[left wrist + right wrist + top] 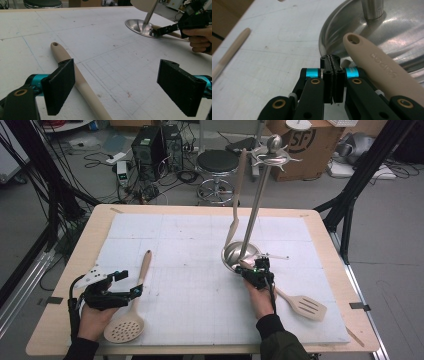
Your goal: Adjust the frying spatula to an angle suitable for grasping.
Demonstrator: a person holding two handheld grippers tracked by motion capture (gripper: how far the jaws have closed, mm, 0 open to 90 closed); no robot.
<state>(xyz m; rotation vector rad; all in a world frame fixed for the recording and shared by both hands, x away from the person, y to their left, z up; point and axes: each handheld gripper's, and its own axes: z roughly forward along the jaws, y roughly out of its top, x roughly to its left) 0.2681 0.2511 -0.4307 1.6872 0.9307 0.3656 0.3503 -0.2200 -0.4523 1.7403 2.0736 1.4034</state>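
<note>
A beige skimmer spoon (131, 312) lies at the front left of the white board, its handle (75, 77) pointing away. My left gripper (130, 282) stands open around it; in the left gripper view the handle passes just inside the left pad (60, 85) and the right pad (180, 87) is far off. My right gripper (333, 62) is shut on nothing, with its tips at the rim of the steel stand's base (337, 32). A beige slotted spatula (306, 306) lies at the right, and its handle end (382, 67) rests on that rim beside the shut jaws. A beige spoon (238, 195) hangs from the stand (256, 205).
The white gridded board (190, 245) covers most of the wooden table (50, 320). Beyond the far edge stand a stool (217, 162), a computer case (150, 145) with cables, and a cardboard box (305, 145). Black frame legs (360, 180) rise at the right.
</note>
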